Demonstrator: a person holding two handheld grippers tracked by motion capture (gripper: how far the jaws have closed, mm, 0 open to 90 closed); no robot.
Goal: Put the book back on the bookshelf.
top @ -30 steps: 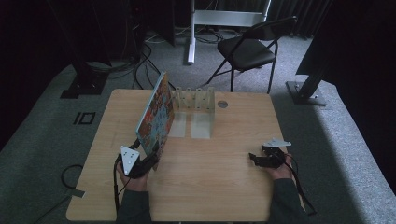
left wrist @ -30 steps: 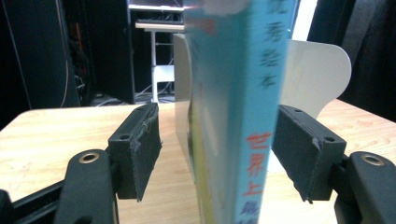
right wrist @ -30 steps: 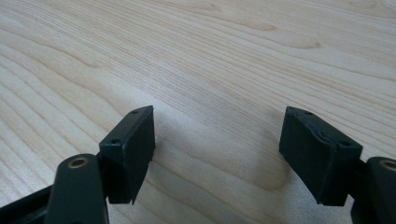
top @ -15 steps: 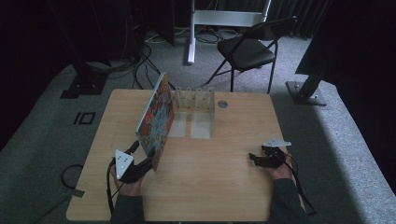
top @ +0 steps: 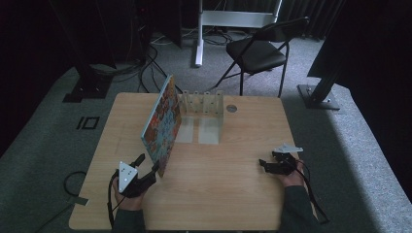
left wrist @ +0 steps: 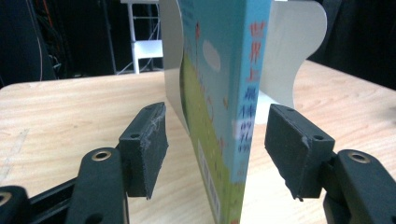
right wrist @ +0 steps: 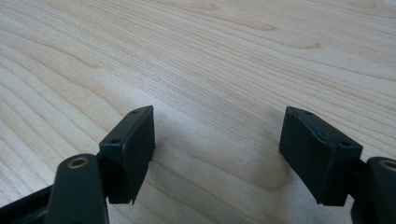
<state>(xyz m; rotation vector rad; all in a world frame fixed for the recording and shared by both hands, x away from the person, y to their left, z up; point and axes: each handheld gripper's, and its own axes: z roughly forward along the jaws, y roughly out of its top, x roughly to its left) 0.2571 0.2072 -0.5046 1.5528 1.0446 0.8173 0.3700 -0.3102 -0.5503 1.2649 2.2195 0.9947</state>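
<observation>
Left tongs (top: pixel 148 165) are spread apart at the near end of a book (top: pixel 163 121) standing on edge left of centre on the worktop (top: pixel 233 194), its long axis running away toward a white rack (top: pixel 201 104); right tongs (top: pixel 265 165) lie low at the right, hand (top: pixel 291 177) behind. Left gripper view: jaws released, flanking the blue spine (left wrist: pixel 247 84) without contact. Right gripper view: jaws parted over bare wood.

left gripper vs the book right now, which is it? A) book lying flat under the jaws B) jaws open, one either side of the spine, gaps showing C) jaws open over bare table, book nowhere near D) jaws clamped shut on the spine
B: in the left gripper view the left gripper has both jaws apart, with the upright book between them and a gap on each side.
</observation>
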